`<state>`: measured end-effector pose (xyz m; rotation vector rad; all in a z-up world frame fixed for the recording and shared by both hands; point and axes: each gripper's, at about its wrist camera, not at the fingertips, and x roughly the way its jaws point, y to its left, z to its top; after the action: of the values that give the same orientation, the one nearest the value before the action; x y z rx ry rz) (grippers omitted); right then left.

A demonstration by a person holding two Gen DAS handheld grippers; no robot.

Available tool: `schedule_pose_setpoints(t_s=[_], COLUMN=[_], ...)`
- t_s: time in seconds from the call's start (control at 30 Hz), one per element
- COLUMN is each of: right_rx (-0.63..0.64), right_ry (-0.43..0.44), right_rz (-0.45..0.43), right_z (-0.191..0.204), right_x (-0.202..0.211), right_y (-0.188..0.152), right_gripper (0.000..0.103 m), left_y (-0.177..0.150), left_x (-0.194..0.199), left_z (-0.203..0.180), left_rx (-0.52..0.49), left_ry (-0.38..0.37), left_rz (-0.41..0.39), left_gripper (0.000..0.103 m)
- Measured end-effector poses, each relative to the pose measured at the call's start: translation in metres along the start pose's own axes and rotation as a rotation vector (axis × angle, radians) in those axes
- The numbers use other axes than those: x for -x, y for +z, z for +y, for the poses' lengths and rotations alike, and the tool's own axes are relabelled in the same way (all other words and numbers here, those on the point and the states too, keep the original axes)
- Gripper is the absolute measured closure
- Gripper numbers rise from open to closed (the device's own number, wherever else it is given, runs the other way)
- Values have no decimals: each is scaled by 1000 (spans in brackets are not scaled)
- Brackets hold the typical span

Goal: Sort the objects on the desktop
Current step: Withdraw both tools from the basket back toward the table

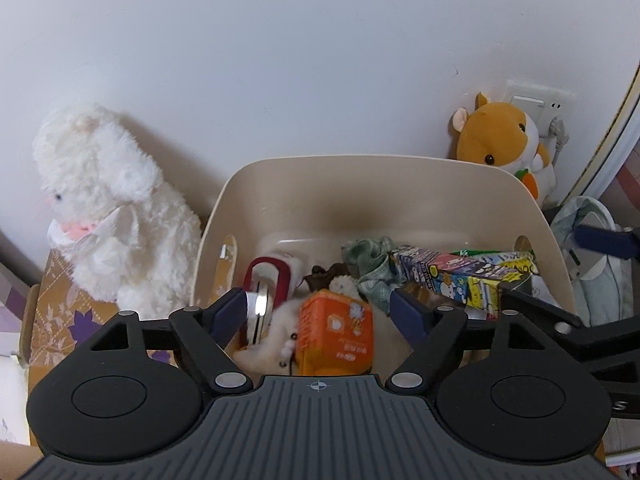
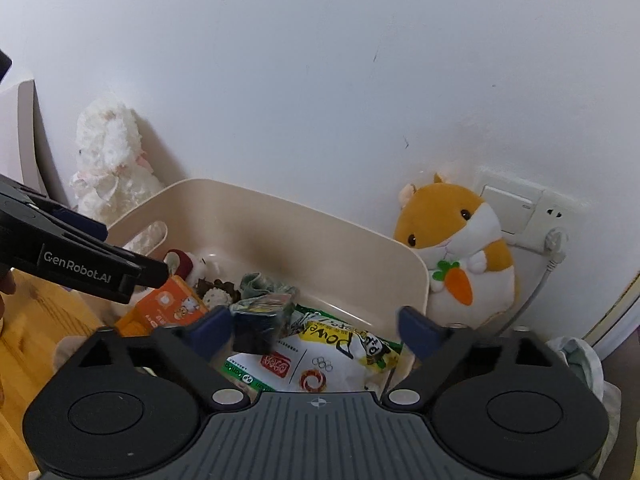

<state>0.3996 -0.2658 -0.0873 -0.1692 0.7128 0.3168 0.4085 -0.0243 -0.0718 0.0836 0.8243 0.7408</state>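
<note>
A beige bin (image 1: 360,160) stands against the wall and holds the sorted things. In it lie an orange pack (image 1: 336,328), a red and white holder with a metal disc (image 1: 268,280), a green cloth (image 1: 368,268) and a colourful cartoon box (image 1: 460,276). My left gripper (image 1: 320,312) hangs open just above the orange pack, nothing between its pads. In the right wrist view my right gripper (image 2: 316,328) is open over the bin (image 2: 280,208). The cartoon box (image 2: 260,320) rests beside its left finger, on a white and yellow snack bag (image 2: 320,360).
A white plush lamb (image 1: 104,208) sits on a patterned cardboard box (image 1: 52,312) left of the bin. An orange hamster plush (image 2: 452,248) leans on the wall by a socket (image 2: 516,208) at the right. A pale cloth bundle (image 1: 596,272) lies beyond the bin's right wall.
</note>
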Motion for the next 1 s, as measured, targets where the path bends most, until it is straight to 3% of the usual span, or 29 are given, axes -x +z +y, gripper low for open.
schedule_pose_setpoints(t_s=[0.07,0.33,0.67,0.87,1.0], right_rx=[-3,42,51,79,129], right_ry=[1,16,26,36,37], right_rz=[-17,-90,-6,64,88], right_z=[1,7,10,15,23], right_x=[8,43,65,67,69], right_y=[-3,-23,-77,-117,-139], right_gripper=[0,0,0,0,0], left_y=[-5,-34,-92,-137,-164], left_x=[7,36,74,84,85], left_z=[5,17,28,29,33], left_rx=[1,-7,48,29,97], left_ry=[-1,-2,-6,1,-9], left_rz=[1,9,88,154,222], left_gripper=[23,21,21,21,21])
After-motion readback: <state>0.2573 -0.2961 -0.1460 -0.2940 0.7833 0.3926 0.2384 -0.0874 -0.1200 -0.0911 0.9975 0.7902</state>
